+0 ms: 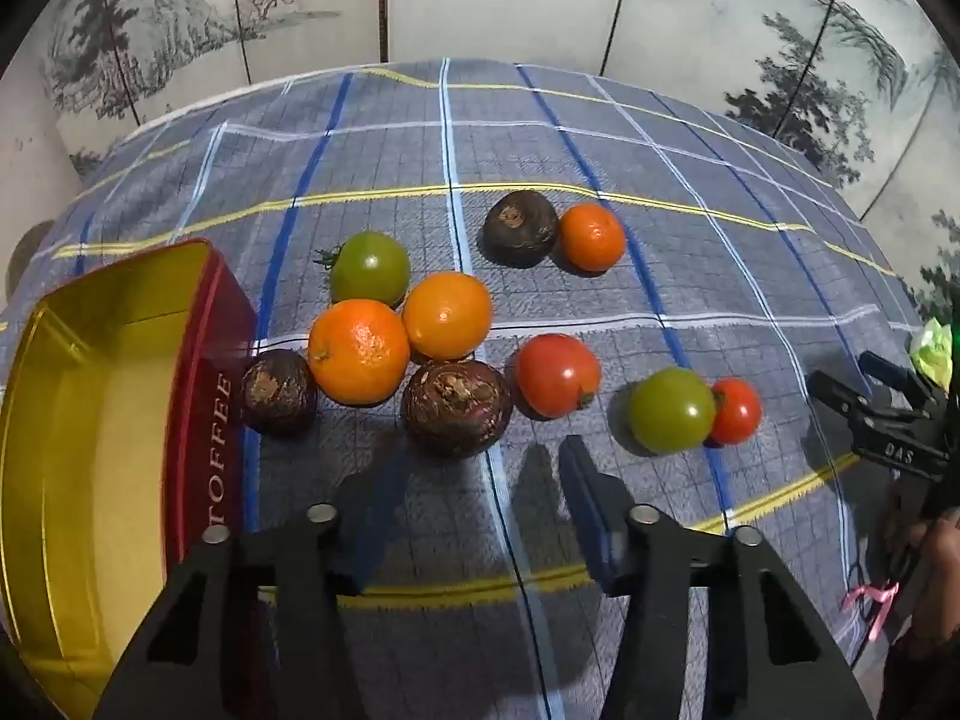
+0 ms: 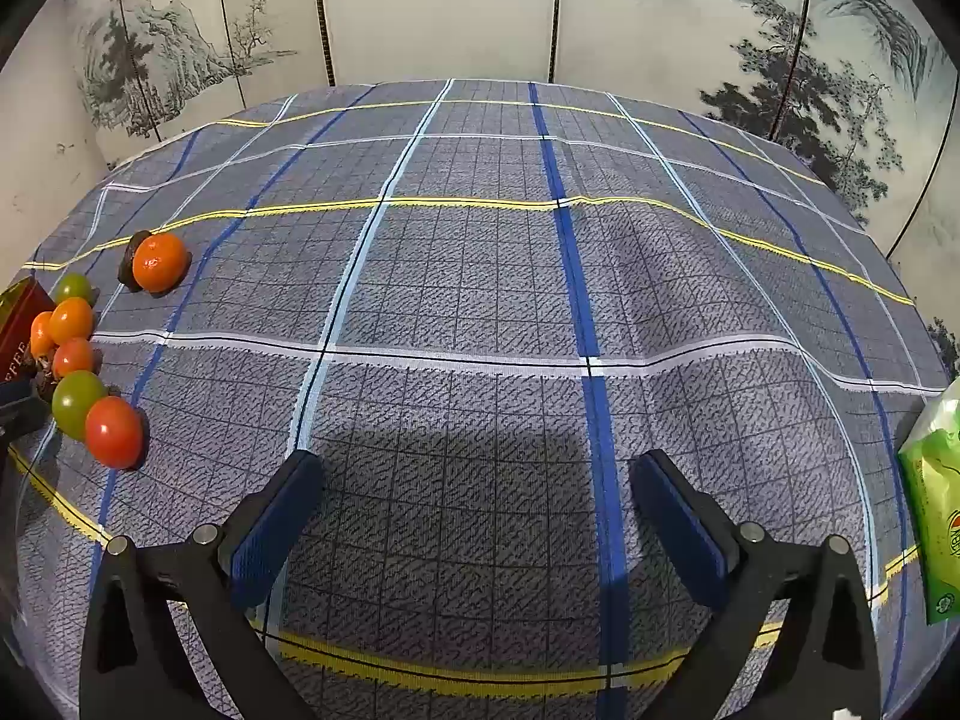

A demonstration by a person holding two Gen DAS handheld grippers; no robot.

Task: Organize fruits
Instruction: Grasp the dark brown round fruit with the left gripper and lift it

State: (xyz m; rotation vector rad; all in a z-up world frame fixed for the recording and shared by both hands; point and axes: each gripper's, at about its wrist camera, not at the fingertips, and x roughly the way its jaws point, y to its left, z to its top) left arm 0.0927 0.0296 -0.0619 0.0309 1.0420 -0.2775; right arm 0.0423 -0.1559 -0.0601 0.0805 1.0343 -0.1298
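Fruit lies loose on the plaid tablecloth (image 1: pixel 690 276) ahead of my left gripper (image 1: pixel 474 480), whose fingers stand partly apart with nothing between them, hovering over bare cloth just short of the pile. Nearest its tips I see a dark brown fruit (image 1: pixel 457 408), with a big orange (image 1: pixel 358 351) and a second orange (image 1: pixel 447 315) touching each other behind it, a green tomato (image 1: pixel 370 268) beyond those, and another small brown fruit (image 1: pixel 279 391) up against the red toffee tin (image 1: pixel 216 420). That tin sits at the left, open, its gold inside holding nothing that I can see. To the right lie a red tomato (image 1: pixel 558 375), then a green tomato (image 1: pixel 672 410) touching a small red tomato (image 1: pixel 735 411). Farther back a brown fruit (image 1: pixel 521 228) touches a small orange (image 1: pixel 592 237). My right gripper (image 2: pixel 477 531) has its fingers spread wide over empty cloth, well apart from the fruit, with a green packet (image 2: pixel 933 510) at its right edge.
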